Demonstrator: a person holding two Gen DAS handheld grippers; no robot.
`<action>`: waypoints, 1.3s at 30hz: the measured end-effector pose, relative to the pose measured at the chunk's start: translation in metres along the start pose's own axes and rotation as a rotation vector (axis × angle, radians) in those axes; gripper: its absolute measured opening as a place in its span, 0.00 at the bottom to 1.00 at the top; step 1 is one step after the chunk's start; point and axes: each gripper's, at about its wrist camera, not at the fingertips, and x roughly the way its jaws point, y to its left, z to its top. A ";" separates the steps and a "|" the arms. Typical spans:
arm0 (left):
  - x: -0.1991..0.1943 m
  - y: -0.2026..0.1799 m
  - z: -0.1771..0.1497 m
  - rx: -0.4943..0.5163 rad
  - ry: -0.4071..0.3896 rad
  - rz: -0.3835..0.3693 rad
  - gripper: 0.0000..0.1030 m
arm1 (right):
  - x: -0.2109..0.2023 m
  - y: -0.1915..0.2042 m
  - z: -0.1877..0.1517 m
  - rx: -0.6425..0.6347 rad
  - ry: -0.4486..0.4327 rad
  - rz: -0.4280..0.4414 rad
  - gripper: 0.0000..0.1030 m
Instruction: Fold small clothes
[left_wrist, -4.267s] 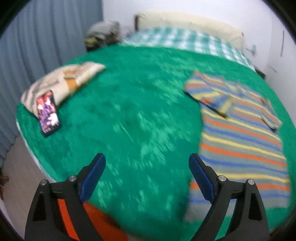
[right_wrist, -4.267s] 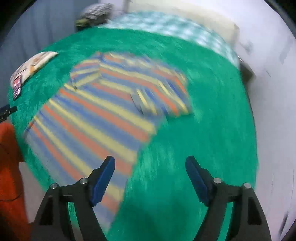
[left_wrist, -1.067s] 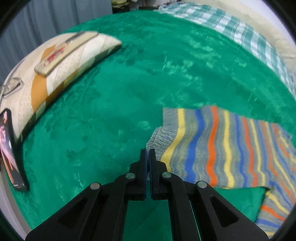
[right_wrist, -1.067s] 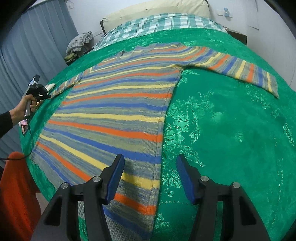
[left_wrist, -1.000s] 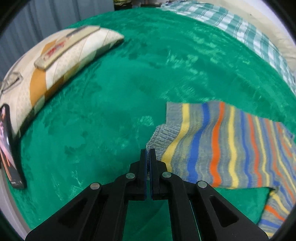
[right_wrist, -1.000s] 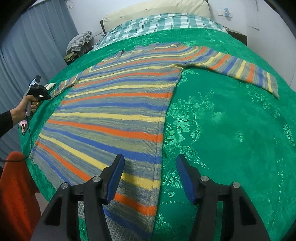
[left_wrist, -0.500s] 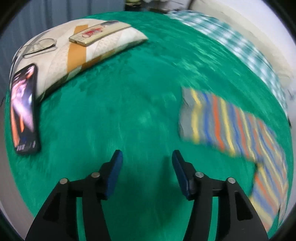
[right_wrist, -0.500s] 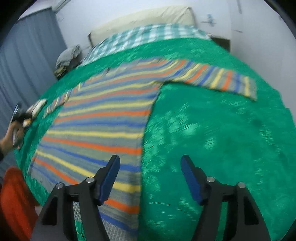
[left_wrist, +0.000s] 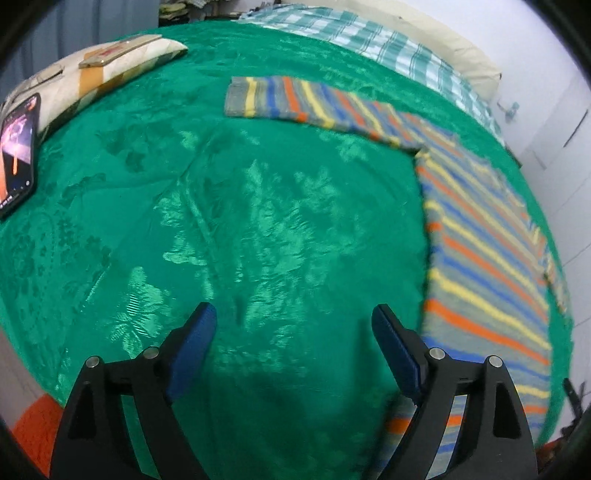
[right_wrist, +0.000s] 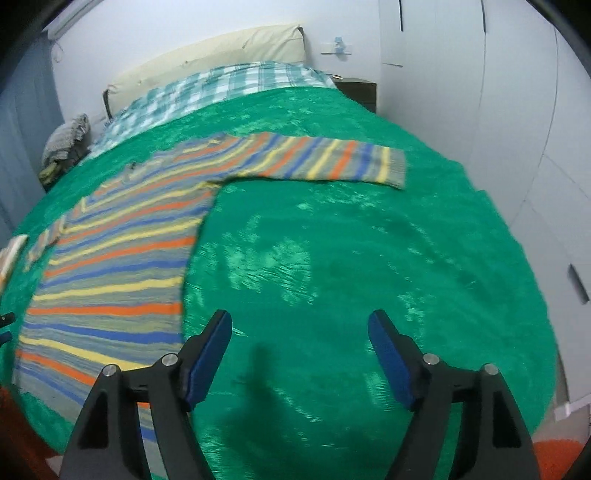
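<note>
A striped sweater in grey, orange, yellow and blue lies flat on the green bedspread, both sleeves spread out. Its left sleeve stretches across the left wrist view; its right sleeve shows in the right wrist view, with the body at left. My left gripper is open and empty above bare bedspread, left of the sweater's body. My right gripper is open and empty above the bedspread, right of the body and below the sleeve.
A cream and orange cushion with a flat case on it lies at the far left, and a phone beside it. A checked sheet and pillow are at the head of the bed. White wardrobe doors stand to the right.
My left gripper let go of the left sleeve cuff, opened wide and pulled back from it. My right gripper moved rightward and opened a little wider. The sleeve now lies flat.
</note>
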 end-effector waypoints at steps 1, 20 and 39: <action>0.001 -0.001 0.000 0.008 0.002 0.012 0.85 | 0.004 -0.002 -0.003 -0.002 0.016 -0.017 0.74; 0.012 -0.015 -0.014 0.132 0.024 0.120 1.00 | 0.040 -0.003 -0.030 0.039 0.109 0.008 1.00; 0.013 -0.021 -0.018 0.171 -0.007 0.141 1.00 | 0.042 0.003 -0.031 0.000 0.105 -0.034 1.00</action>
